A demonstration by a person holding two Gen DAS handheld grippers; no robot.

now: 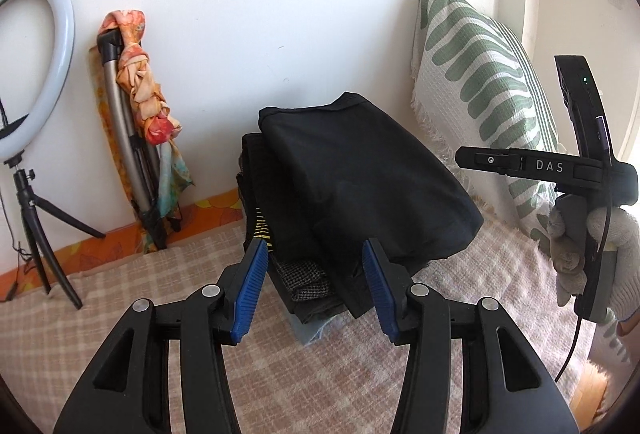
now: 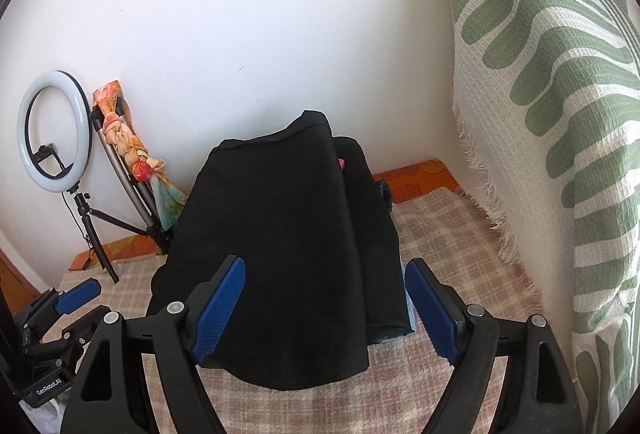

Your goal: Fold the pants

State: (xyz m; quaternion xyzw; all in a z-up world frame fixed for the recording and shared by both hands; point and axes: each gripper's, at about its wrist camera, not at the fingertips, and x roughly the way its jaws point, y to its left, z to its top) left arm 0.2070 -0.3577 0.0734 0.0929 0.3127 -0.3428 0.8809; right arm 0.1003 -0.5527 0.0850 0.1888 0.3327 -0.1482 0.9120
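Black pants (image 1: 360,170) folded into a thick, smooth-topped bundle, on top of a stack of folded garments (image 1: 304,282) on the checked blanket (image 1: 160,274), at 12 o'clock from both grippers. Left gripper (image 1: 314,288) wide, empty. Right gripper (image 2: 326,308) wide, empty, pads flanking the bundle's near edge.

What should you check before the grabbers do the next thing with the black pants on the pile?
1. Left gripper open, holding nothing: ok.
2. Right gripper open, holding nothing: ok.
3. Folded black fabric pants lying on top of the stack of folded clothes: ok.
4. Stack square and steady: not ok, the pants overhang the lower layers.
5. Stack resting on the pink checked blanket: ok.
6. Another pair waiting to fold: cannot tell.
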